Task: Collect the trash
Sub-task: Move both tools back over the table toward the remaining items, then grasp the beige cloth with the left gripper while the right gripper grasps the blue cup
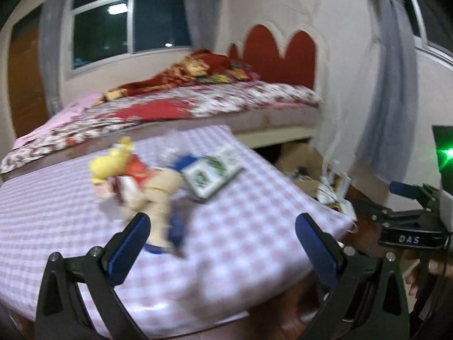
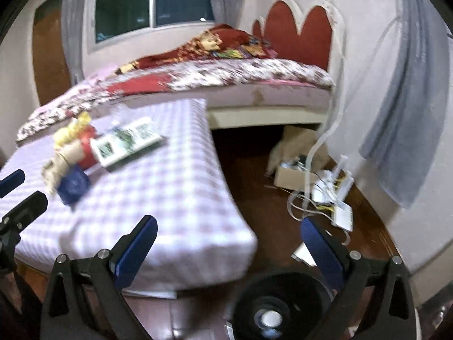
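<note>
Trash pile (image 1: 147, 181) on checked table (image 1: 254, 226), both hand-held grippers spread

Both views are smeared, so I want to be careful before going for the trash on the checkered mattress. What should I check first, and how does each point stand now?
1. Left gripper open and empty: ok.
2. Right gripper open and empty: ok.
3. Trash pile in view on the checkered mattress: ok, ahead of the left gripper.
4. Single piece picked out as target: cannot tell, blur merges the yellow, red and blue items.
5. Green-and-white box separate from the pile: cannot tell, it seems to touch it.
6. Bin for the trash: cannot tell, only a dark round object shows below the right gripper.
</note>
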A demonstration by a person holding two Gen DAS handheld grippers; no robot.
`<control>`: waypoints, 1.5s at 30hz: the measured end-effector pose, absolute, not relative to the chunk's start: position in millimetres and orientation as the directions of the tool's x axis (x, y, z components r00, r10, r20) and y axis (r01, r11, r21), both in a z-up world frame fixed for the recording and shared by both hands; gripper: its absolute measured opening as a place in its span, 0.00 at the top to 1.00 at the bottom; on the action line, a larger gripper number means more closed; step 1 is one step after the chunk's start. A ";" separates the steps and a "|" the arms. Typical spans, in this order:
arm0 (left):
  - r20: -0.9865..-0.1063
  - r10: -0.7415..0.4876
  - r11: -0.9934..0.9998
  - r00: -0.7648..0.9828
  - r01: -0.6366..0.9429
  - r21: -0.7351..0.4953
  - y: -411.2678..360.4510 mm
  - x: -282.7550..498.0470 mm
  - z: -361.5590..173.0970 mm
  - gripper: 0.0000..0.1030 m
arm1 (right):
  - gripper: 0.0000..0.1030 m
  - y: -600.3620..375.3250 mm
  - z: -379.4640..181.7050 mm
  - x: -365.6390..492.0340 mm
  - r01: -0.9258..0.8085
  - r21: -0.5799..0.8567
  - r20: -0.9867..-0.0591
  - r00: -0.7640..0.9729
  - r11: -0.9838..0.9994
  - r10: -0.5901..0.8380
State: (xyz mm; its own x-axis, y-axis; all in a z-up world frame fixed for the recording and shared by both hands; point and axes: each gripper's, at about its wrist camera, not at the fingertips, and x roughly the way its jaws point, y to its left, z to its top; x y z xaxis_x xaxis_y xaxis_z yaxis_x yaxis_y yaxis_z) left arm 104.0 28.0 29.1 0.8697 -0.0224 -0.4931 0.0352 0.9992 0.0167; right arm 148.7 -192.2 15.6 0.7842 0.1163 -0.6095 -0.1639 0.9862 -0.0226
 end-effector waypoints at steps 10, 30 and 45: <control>-0.527 0.063 0.995 0.847 -0.094 -0.033 102.8 142.4 7.2 0.02 | 0.01 -117.2 12.6 174.5 -0.281 -0.038 -0.607 0.769 0.959 0.201; -0.563 -0.103 0.985 0.820 0.005 -0.172 120.7 171.4 -9.7 0.69 | 0.01 -85.2 -4.4 217.6 -0.290 0.002 -0.656 0.722 0.957 0.220; -0.552 0.089 0.964 0.829 -0.212 -0.163 209.7 116.0 -15.8 0.70 | 0.01 4.1 -9.7 198.8 -0.542 0.027 -0.639 0.637 0.840 0.431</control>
